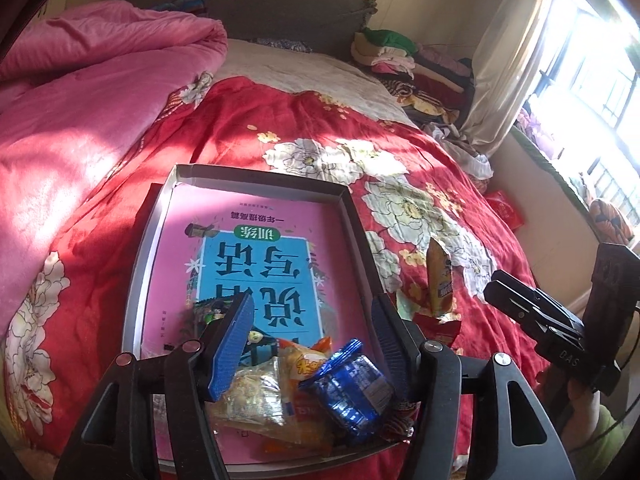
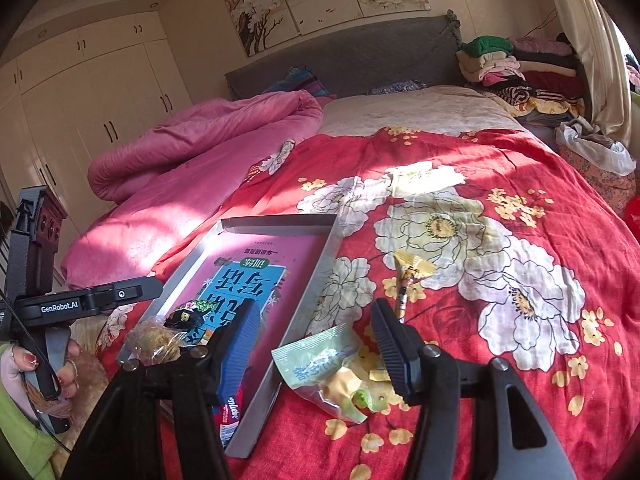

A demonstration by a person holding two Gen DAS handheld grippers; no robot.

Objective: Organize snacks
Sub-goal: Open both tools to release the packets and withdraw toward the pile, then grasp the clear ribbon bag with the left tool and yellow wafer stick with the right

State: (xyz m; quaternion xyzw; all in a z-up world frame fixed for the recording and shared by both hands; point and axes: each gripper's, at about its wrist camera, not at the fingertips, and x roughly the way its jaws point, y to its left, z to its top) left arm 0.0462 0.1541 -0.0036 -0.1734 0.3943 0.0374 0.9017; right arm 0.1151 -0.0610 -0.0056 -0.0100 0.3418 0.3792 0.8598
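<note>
Snacks lie heaped at the near end of a shallow grey box [image 1: 158,216] on the bed: a clear pack of pale noodle-like bits [image 1: 256,396], an orange packet [image 1: 308,360] and a blue wrapped packet [image 1: 352,392], with a dark green packet [image 1: 208,312] at about ten o'clock from the heap. A pink book with a blue panel [image 1: 256,256] covers the floor of the box and the snacks rest on it.

Outside the box, on the red flowered quilt [image 1: 240,128], a tall tan packet [image 1: 438,280] stands at about three o'clock from the box's right wall. In the right wrist view a pale green bag [image 2: 320,360] lies just beside that wall at about four o'clock, and a thin yellow-topped packet [image 2: 408,280] lies at about one o'clock from the bag.

The left gripper [image 1: 312,320] hangs over the heap with its blue pads apart and nothing pressed between them; the snacks show in the gap but lie below it. The right gripper [image 2: 316,328] is likewise parted, its left finger over the box edge and its right finger over the quilt, the green bag below the gap and not clamped.

A pink duvet [image 1: 100,80] is bunched at ten o'clock, a grey headboard [image 1: 248,4] at twelve, stacked clothes [image 1: 400,56] at one o'clock.
</note>
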